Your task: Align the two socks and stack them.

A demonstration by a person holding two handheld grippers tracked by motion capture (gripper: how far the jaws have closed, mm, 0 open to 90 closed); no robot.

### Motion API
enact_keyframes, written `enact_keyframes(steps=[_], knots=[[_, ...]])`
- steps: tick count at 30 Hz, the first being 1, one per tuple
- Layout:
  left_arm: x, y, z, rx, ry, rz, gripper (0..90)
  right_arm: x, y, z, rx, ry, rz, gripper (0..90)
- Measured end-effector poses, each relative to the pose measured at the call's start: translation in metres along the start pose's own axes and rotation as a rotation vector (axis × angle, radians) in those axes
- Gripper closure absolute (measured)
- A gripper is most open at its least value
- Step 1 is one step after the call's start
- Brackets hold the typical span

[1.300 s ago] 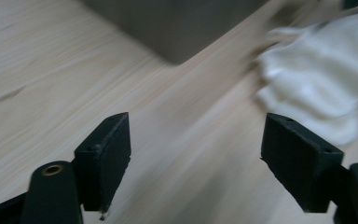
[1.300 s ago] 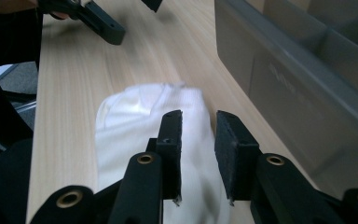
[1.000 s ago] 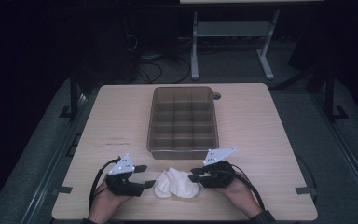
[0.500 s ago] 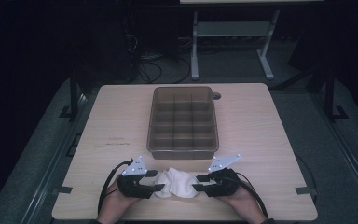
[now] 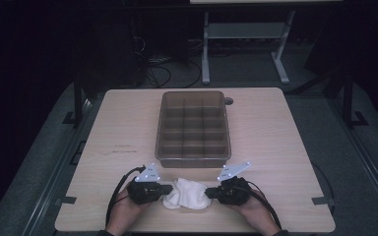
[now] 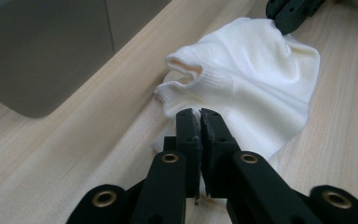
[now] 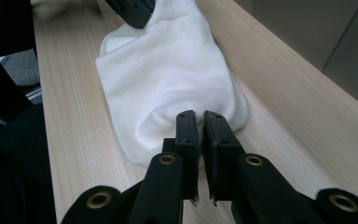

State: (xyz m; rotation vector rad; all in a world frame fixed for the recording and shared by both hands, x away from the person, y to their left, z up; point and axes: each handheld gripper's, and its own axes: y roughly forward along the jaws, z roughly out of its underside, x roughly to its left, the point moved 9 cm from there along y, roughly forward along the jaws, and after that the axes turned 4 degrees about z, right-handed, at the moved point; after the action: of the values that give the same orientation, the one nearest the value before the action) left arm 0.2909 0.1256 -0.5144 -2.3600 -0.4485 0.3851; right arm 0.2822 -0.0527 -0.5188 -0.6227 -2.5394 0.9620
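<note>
Both tongs, the left tongs [image 6: 200, 122] and the right tongs [image 7: 199, 122], have just closed and pinch opposite ends of the white sock [image 5: 189, 194] on the surface [image 5: 275, 142], probably to lift and stretch it.

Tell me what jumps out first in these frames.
The crumpled white knit sock at the near edge of the pale wooden table, pinched from both sides: the left gripper and right gripper have just been closing, each now clamped on the sock's fabric. Just behind it sits the translucent brown plastic divider tray, compartments apparently empty.
</note>
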Motion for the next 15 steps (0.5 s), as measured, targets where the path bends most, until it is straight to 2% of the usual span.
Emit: enact_keyframes(steps=[7,11,15], knots=[[-0.007,-0.016,-0.004,-0.02,-0.024,0.006,88.0,0.001,-0.008,-0.006,-0.026,-0.007,0.004,84.8],[-0.009,-0.02,0.004,-0.009,-0.049,-0.002,87.9,0.003,-0.01,-0.01,-0.04,-0.013,0.002,84.8],[-0.006,-0.018,0.014,0.021,-0.061,-0.014,86.5,0.001,-0.002,-0.008,-0.017,-0.022,0.01,84.8]])
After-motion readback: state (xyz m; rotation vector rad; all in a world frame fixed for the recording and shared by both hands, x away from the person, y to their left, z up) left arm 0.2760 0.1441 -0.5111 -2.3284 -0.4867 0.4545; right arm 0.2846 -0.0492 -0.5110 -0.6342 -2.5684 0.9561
